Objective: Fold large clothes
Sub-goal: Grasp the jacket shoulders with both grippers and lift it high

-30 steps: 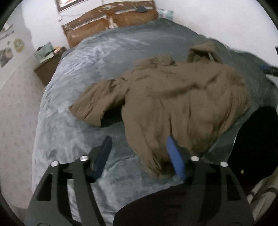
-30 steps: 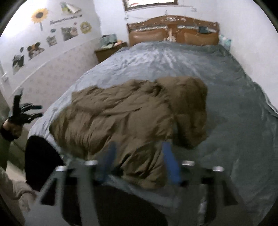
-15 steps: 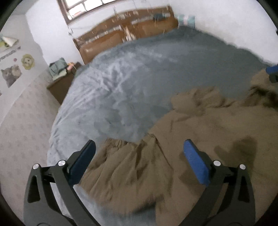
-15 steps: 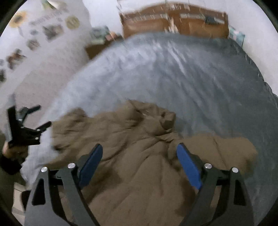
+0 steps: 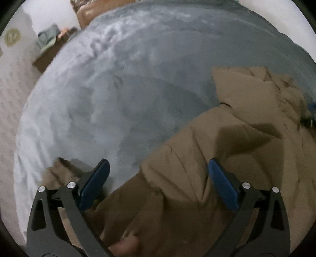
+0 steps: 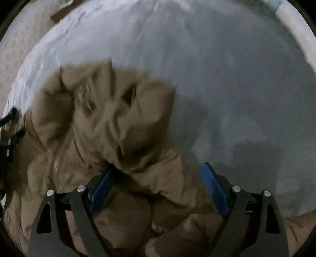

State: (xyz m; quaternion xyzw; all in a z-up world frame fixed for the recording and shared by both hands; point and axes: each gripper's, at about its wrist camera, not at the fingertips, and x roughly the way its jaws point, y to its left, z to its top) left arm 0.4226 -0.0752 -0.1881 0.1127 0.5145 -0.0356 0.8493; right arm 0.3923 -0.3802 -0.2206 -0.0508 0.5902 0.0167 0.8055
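A large brown padded jacket [image 5: 237, 158] lies crumpled on the grey bed cover [image 5: 138, 89]. My left gripper [image 5: 158, 164] hovers close over its near edge, pointing steeply down. Its jaws stand wide and are closing slightly; fabric lies under the gap, and the blue pads [image 5: 221, 185] press on nothing. In the right wrist view the jacket [image 6: 118, 122] fills the lower left, its zipper [image 6: 56, 164] showing. My right gripper [image 6: 158, 167] is open, with a bulging fold of jacket rising between the fingers but not pinched.
The grey cover [image 6: 237, 79] stretches bare beyond and to the right of the jacket. A wooden nightstand [image 5: 49, 53] and the headboard [image 5: 85, 13] sit far off at the upper left. Patterned floor [image 5: 9, 118] runs along the bed's left side.
Both grippers let go of the jacket, opened wide and swept forward and down over it. The jacket went from a bunched heap to lying spread lower on the bed.
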